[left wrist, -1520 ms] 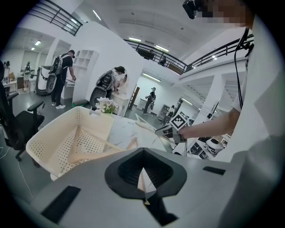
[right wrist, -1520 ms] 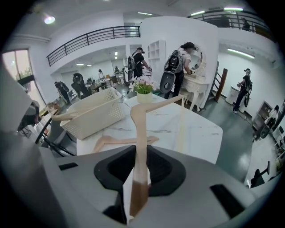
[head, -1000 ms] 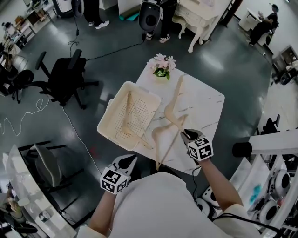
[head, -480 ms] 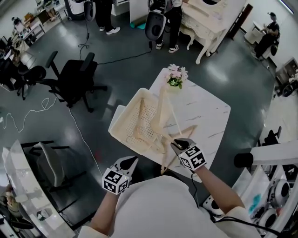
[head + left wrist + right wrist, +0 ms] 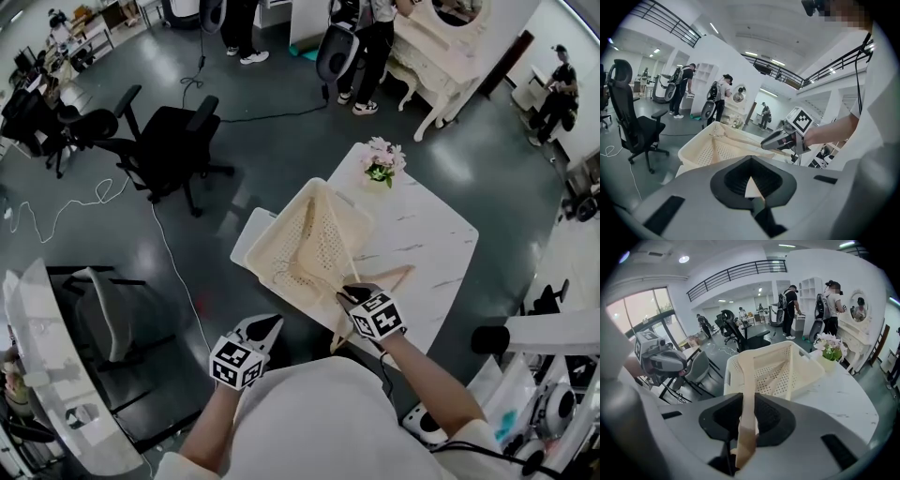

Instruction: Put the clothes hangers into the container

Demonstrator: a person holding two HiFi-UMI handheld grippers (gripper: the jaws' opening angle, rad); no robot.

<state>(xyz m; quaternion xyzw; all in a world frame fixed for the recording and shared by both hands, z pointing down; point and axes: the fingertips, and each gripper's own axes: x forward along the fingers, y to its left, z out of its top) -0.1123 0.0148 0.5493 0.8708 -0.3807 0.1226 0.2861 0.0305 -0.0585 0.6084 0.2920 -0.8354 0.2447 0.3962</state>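
Right gripper view only: jaws of right gripper (image 5: pixel 747 425) clamped on cream clothes hanger (image 5: pixel 749 376), one arm of it running up toward perforated laundry basket (image 5: pixel 805 371). Left gripper view only: left gripper (image 5: pixel 751 180) jaws together, nothing between.

Head view: held hanger at table's front-left edge, far end over basket rim. Other hangers (image 5: pixel 292 274) lying inside basket, basket on table's left edge.

White marble-look table (image 5: pixel 422 234), glossy dark grey floor, open hall. Flower pot (image 5: pixel 382 167) at far corner, apart from basket. Black office chair (image 5: pixel 173 141) off left, white vanity (image 5: pixel 441 47) and standing people beyond.
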